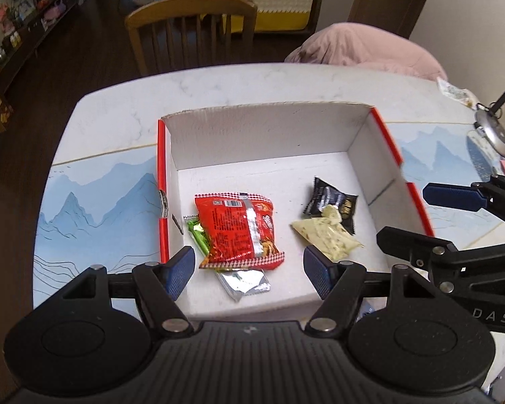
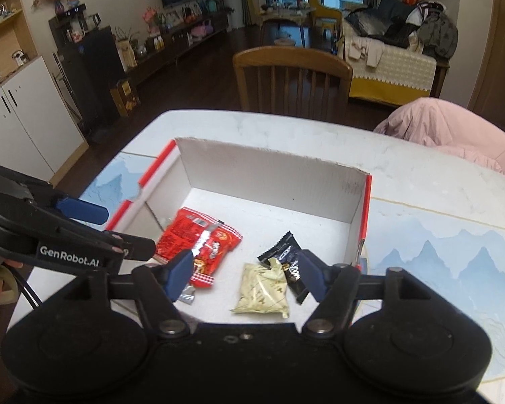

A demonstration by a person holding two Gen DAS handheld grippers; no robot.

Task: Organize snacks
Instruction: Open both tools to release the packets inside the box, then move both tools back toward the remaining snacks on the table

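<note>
As they lie flat in the cardboard box (image 1: 269, 134), all five snacks look light, soft and crinkly, likely slippery; a pinch on a crimped end seam seems safest.

- Red noodle packet (image 1: 240, 229): box's left half, overlapping the green wrapper (image 1: 197, 232) and silver sachet (image 1: 244, 281).
- Black packet (image 1: 331, 202): box's right half, partly under the pale yellow pouch (image 1: 326, 235).
- Left gripper (image 1: 249, 272): jaws spread, empty, above the box's near edge.
- Right gripper (image 2: 242, 274): spread, empty, over the box.
</note>
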